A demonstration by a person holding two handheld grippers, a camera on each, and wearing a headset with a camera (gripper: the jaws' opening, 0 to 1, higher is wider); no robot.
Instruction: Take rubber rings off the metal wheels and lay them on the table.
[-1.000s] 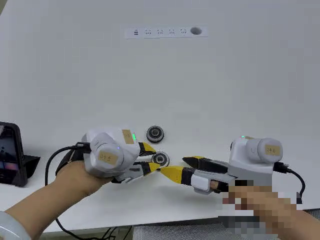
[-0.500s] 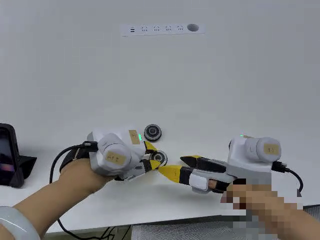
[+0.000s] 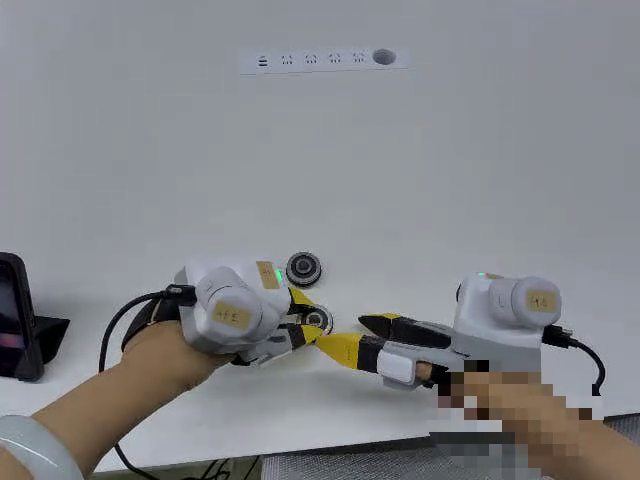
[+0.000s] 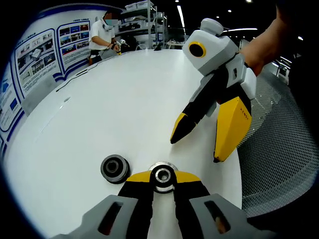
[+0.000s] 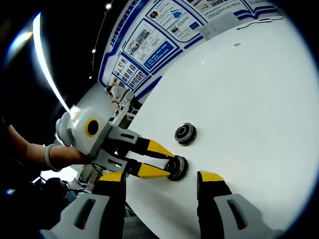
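The desk (image 3: 400,180) is smooth matt white. The left tongs (image 3: 312,318) and right tongs (image 3: 346,330) have glossy yellow plastic tips on matt plastic bodies. The held wheel (image 4: 163,175) in the left tongs is bright metal with dull black rubber, like the second wheel (image 4: 115,168) beyond them.

Two metal wheels (image 3: 303,268) (image 3: 318,320), two grippers (image 3: 308,318) (image 3: 345,332); one power strip (image 3: 320,59), one phone (image 3: 10,315)
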